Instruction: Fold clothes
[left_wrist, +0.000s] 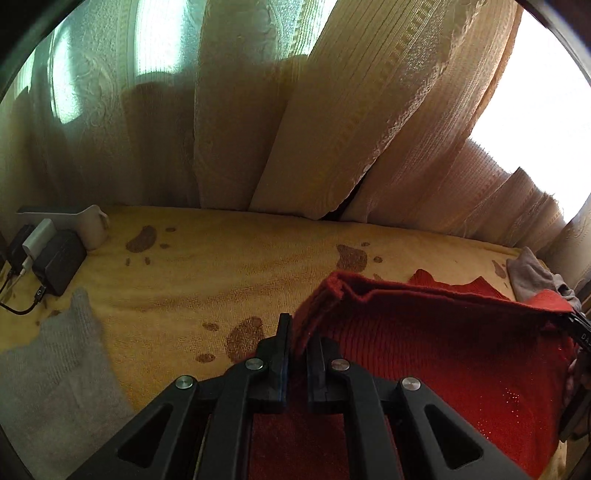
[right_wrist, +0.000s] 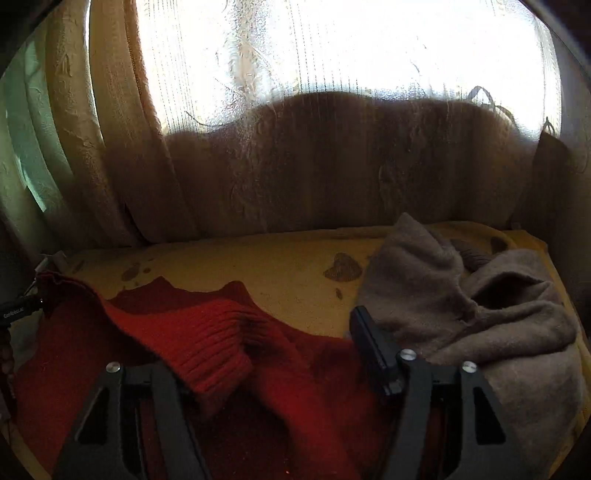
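Our left gripper (left_wrist: 297, 347) pinches the red sweater (left_wrist: 424, 354) on the yellow bed (left_wrist: 207, 273), by its near edge. Our right gripper (right_wrist: 295, 354) gapes wide, so that side may flop and bunch.

Left gripper (left_wrist: 297, 343) is showing matte black linkage arms, silver round screws, blue-edged pads. Right gripper (right_wrist: 291, 354) is showing identical black arms and screws.
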